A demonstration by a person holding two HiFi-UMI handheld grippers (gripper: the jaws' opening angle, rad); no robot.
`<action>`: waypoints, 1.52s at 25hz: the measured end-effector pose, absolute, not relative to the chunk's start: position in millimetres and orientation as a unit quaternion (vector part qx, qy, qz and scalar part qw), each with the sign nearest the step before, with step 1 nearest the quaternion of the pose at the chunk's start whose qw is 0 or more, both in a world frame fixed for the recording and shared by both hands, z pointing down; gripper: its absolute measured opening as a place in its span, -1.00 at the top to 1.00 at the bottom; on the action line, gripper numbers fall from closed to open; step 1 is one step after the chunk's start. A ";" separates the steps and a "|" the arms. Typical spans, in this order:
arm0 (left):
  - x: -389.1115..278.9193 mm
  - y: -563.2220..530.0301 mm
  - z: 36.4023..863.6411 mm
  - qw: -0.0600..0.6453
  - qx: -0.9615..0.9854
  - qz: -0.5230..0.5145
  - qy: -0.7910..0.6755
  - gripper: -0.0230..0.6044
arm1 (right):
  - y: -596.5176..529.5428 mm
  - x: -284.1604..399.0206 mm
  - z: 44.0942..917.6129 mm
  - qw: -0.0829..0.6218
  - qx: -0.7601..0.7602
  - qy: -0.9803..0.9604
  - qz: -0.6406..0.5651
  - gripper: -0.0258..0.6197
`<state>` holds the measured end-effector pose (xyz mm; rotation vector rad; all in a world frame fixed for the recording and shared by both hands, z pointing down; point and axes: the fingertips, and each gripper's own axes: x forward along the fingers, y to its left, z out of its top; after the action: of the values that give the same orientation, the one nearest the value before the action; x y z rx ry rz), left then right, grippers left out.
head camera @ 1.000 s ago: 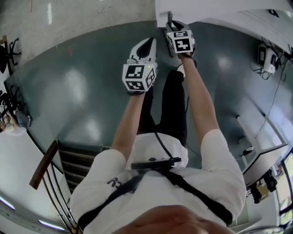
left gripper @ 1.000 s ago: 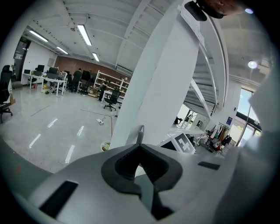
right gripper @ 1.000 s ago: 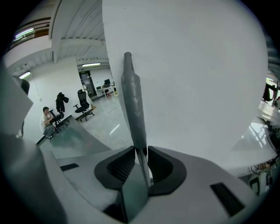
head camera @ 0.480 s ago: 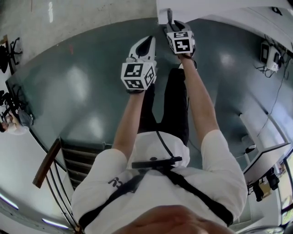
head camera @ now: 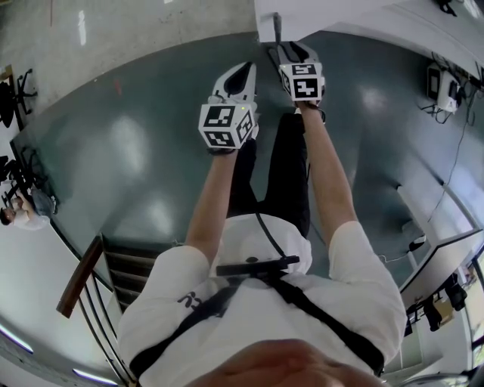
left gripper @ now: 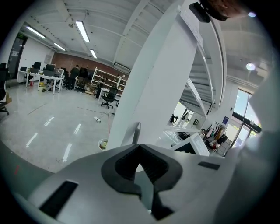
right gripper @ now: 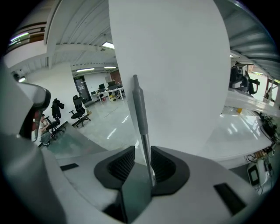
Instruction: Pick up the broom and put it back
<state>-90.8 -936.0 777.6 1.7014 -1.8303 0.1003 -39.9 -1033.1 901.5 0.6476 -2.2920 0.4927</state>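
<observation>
The broom's thin grey handle (right gripper: 141,118) stands upright against a white pillar (right gripper: 175,65). It runs between the jaws of my right gripper (right gripper: 142,153) and lies against the right pad, with a gap to the left pad, so this gripper is open. From the head view the handle (head camera: 276,26) shows just beyond the right gripper (head camera: 283,51), at the pillar's foot (head camera: 333,11). My left gripper (head camera: 238,74) hangs beside it to the left, shut and empty (left gripper: 139,146). Its view shows the handle top (left gripper: 137,131) against the pillar. The broom's head is hidden.
A dark glossy floor (head camera: 136,151) lies below. A stair railing (head camera: 79,276) is at lower left. Cables and a power strip (head camera: 442,83) lie at right, with desks (head camera: 439,257) lower right. A person (head camera: 19,215) stands far left. Office chairs (left gripper: 107,98) stand in the distance.
My right gripper has drawn back a little from the pillar toward the person, with the handle still between its jaws. The left gripper has stayed where it was.
</observation>
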 end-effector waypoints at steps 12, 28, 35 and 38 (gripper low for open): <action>-89.1 -912.1 702.9 0.259 0.680 0.042 -0.685 0.90 | -983.8 -16.7 756.5 0.253 0.279 -0.911 0.169 0.62; -45.5 -883.1 513.0 0.108 0.750 -0.004 -0.653 0.90 | -911.9 19.8 494.6 0.054 0.366 -0.927 0.060 0.88; -35.0 -871.0 461.5 0.063 0.759 -0.023 -0.647 0.90 | -884.6 21.2 445.6 0.025 0.365 -0.931 0.014 0.90; -29.9 -870.5 454.3 0.056 0.761 -0.029 -0.645 0.90 | -878.3 23.6 446.9 0.034 0.367 -0.930 0.008 0.90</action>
<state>-29.9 -870.5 454.3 2.3108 -1.9585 -0.0866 23.6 -878.3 446.9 1.1274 -2.8597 0.0239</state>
